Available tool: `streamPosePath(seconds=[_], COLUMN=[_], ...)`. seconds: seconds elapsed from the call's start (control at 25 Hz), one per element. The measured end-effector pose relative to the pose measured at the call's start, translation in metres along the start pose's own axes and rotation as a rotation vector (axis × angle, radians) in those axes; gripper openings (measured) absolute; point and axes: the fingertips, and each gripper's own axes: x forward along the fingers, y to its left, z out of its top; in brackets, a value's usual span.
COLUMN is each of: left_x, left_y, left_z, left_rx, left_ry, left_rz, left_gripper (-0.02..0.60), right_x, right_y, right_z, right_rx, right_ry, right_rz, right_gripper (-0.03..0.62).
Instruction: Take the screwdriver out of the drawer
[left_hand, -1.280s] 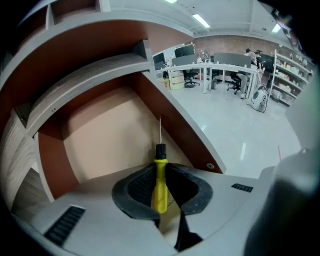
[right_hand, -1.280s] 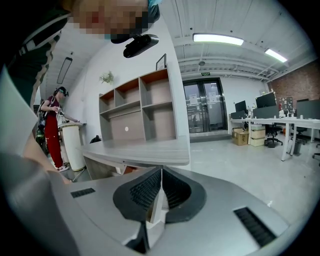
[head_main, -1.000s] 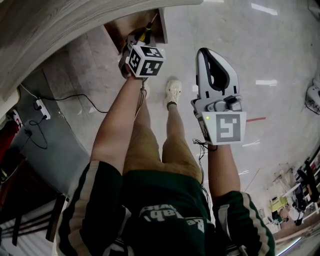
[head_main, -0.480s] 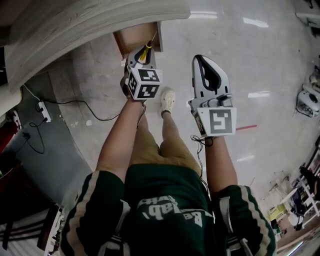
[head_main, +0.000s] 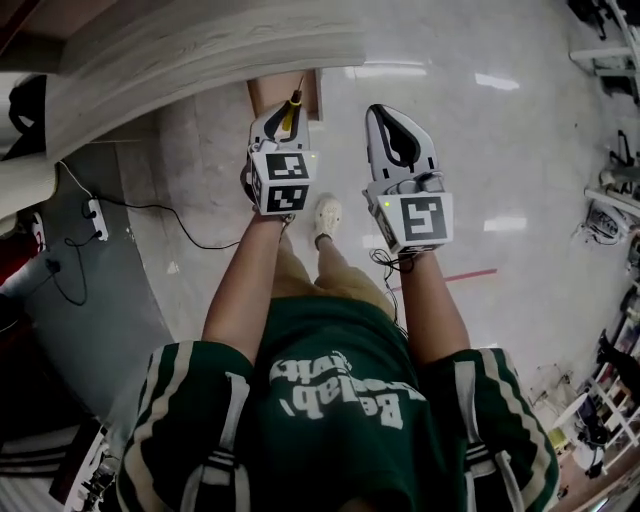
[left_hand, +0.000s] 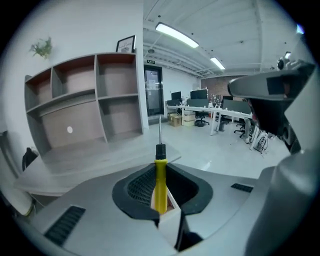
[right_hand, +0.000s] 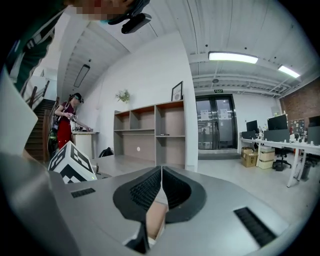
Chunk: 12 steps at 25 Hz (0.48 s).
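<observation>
My left gripper (head_main: 283, 122) is shut on the screwdriver (head_main: 290, 108), whose yellow handle sits between the jaws while its thin metal shaft points forward past them. In the left gripper view the screwdriver (left_hand: 160, 176) stands upright in the left gripper (left_hand: 162, 199). Beyond and below it the open wooden drawer (head_main: 268, 96) juts from under the table edge (head_main: 200, 52). Level with the left one, just to its right, my right gripper (head_main: 386, 118) is shut with nothing in it. In its own view the right gripper (right_hand: 160, 176) shows its ribbed pads meeting.
A power strip (head_main: 93, 212) with a black cable lies on the floor at the left. A red tape line (head_main: 470, 272) crosses the floor at the right. A shelf unit (left_hand: 90, 100) stands ahead, office desks (left_hand: 215, 112) beyond. A person in red (right_hand: 65, 125) stands far left.
Both grippers have risen towards the head camera. The left one has carried the screwdriver up and away from the drawer, which now looks smaller and farther below.
</observation>
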Motion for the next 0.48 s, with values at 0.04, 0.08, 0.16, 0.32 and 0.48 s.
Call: streamPosePath(seconds=[0.04, 0.08, 0.16, 0.32, 0.48], left_x=[-0.008, -0.015, -0.024, -0.044, -0.075], left_y=[0.003, 0.006, 0.009, 0.006, 0.009], left_z=[0.009, 0.017, 0.032, 0.065, 0.081], left_rx=[0.003, 0.007, 0.005, -0.007, -0.013], left_ry=[-0.018, -0.034, -0.063, -0.109, -0.148], left_rz=[0.005, 0.011, 0.019, 0.024, 0.036], left_gripper=[0.075, 0.075, 0.075, 0.075, 0.075], right_x=[-0.001, -0.001, -0.003, -0.011, -0.023], right_y=[0.003, 0.004, 0.003, -0.007, 0.005], right_z=[0.007, 0.012, 0.024, 0.053, 0.072], right_rx=[-0.005, -0.008, -0.014, -0.026, -0.035], right_ry=[-0.007, -0.014, -0.031, -0.073, -0.092], right_rz=[0.005, 0.009, 0.019, 0.029, 0.043], right_gripper=[0.034, 0.034, 0.034, 0.034, 0.034])
